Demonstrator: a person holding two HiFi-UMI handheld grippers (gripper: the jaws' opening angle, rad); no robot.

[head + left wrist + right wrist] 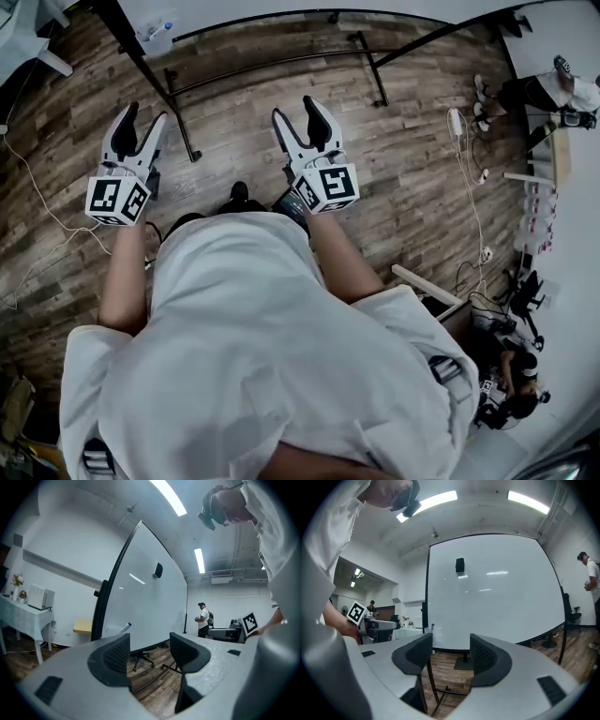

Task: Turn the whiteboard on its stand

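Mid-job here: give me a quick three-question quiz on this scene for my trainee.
1. True or false: the right gripper is clamped on the frame of the whiteboard.
2. What sits on the whiteboard's face? A) a small black object B) a red poster C) a clock
3. Fill in: the jaws of the left gripper stand ___, with nothing between them.
Key: 1 false, it is open and apart from the board; 2 A; 3 open.
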